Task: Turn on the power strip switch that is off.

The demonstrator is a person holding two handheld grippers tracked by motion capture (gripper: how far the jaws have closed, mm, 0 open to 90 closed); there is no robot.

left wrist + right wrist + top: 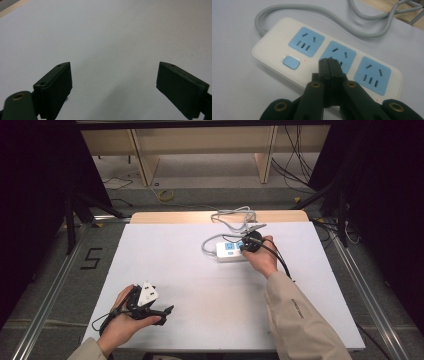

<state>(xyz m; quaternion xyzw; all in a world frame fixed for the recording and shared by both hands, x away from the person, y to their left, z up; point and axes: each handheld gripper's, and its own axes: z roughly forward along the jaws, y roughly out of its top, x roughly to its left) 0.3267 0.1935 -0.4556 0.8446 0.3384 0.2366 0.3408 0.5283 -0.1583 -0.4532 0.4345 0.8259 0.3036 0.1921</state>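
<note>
Right gripper view shows the right gripper [329, 61] closed, its tips over the middle socket of the power strip [274, 37]. Left gripper [113, 75] stands open above the white table [112, 30] in the lower left of the high view

Power strip [274, 47] – glossy white plastic, matt blue sockets; cable [317, 13] – smooth grey rubber; table [112, 30] – matt

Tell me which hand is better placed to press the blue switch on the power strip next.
Right, probably. The right gripper, jaws shut, sits over the power strip close to the blue switch. The left gripper, jaws open, rests near the table's front edge, far from the strip.
</note>
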